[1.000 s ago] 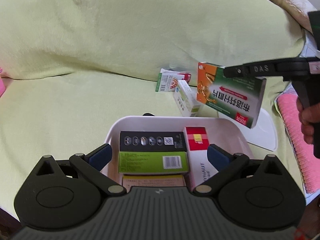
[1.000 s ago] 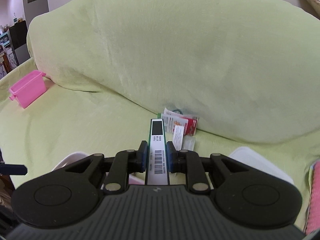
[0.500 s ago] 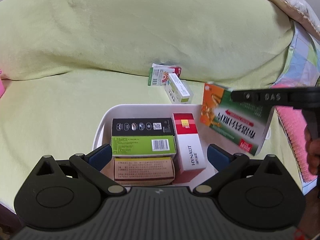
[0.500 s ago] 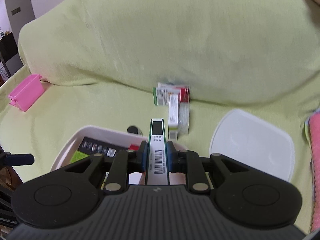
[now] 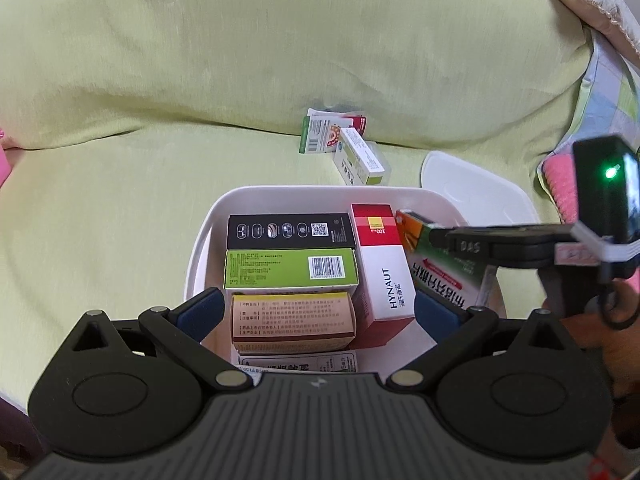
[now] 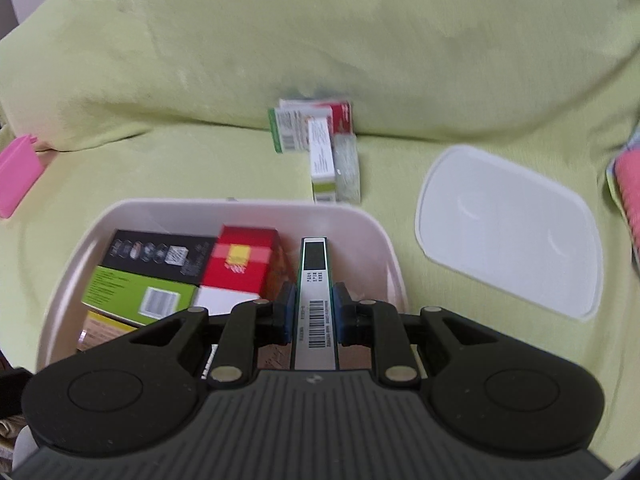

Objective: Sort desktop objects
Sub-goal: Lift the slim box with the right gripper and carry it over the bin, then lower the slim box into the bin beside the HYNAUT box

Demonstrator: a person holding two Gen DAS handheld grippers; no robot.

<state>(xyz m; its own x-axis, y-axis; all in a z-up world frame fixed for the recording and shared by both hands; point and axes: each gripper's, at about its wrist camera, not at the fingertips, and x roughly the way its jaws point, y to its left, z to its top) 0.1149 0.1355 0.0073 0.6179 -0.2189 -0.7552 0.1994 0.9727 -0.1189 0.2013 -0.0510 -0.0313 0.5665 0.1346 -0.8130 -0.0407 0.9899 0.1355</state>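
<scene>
The green medicine box (image 6: 314,292), clamped edge-on in the right claw (image 6: 312,312), seemingly hangs inside the bin (image 6: 384,240); left claw (image 5: 316,310) open.

medicine boxes (image 5: 290,268) in white bin (image 5: 204,240)

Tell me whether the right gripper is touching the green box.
Touching. The right wrist view shows the right gripper with both blue pads pressed against the green box.
</scene>
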